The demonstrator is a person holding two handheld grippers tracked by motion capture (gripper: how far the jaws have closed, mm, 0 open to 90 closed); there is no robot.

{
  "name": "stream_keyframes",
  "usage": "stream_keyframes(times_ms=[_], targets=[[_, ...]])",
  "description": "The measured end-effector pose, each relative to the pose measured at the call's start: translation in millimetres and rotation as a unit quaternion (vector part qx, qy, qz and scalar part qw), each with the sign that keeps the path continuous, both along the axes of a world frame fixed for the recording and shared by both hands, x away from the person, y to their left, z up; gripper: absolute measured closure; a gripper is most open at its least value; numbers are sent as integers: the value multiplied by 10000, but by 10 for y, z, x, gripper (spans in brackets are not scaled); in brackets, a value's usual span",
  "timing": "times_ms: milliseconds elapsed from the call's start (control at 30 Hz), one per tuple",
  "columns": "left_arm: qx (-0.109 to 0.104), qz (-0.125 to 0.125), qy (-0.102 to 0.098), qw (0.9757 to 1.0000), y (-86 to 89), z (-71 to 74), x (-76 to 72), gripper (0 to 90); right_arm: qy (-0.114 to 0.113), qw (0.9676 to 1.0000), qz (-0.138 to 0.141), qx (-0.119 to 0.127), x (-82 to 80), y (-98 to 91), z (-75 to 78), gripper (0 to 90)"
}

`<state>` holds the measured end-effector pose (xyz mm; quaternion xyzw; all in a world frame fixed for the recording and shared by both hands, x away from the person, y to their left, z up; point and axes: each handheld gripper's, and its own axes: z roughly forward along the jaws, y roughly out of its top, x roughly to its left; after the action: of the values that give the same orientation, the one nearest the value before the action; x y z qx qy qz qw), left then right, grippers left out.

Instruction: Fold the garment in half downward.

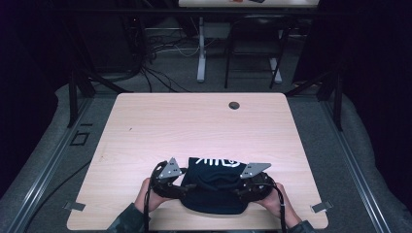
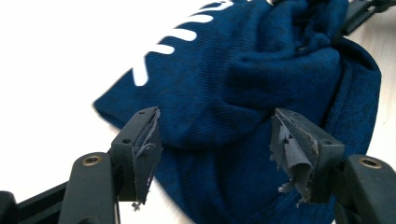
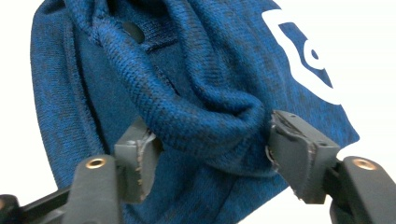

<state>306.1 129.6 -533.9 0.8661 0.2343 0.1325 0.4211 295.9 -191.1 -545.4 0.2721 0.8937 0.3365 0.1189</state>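
A dark blue knit garment (image 1: 214, 187) with white lettering lies bunched near the table's front edge, between my two grippers. My left gripper (image 1: 186, 186) is at its left side. In the left gripper view the jaws of that gripper (image 2: 215, 144) stand apart, with a soft fold of the garment (image 2: 233, 93) between them and gaps at the pads. My right gripper (image 1: 239, 191) is at the garment's right side. Its jaws (image 3: 208, 149) also stand apart around a rolled fold of the garment (image 3: 205, 116), which lies loose between the pads. A hand holds each gripper.
The light wooden table (image 1: 194, 126) has a small round cable hole (image 1: 234, 105) near its far edge. Beyond the table, another desk's legs (image 1: 201, 53) and cables (image 1: 160, 53) are on the grey floor. Dark frame posts stand at both sides.
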Motion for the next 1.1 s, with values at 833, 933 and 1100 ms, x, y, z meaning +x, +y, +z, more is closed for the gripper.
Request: stream_keyframes(times_ms=[833, 933, 1100], targets=[[51, 494, 123, 9987, -230, -64, 220, 269, 76, 9944, -823, 664, 144, -57, 204, 310], [184, 407, 208, 9988, -275, -127, 209, 262, 147, 9956, -739, 552, 162, 19, 140, 313], [347, 275, 256, 9987, -293, -214, 163, 264, 182, 9958, -695, 571, 133, 31, 58, 309]])
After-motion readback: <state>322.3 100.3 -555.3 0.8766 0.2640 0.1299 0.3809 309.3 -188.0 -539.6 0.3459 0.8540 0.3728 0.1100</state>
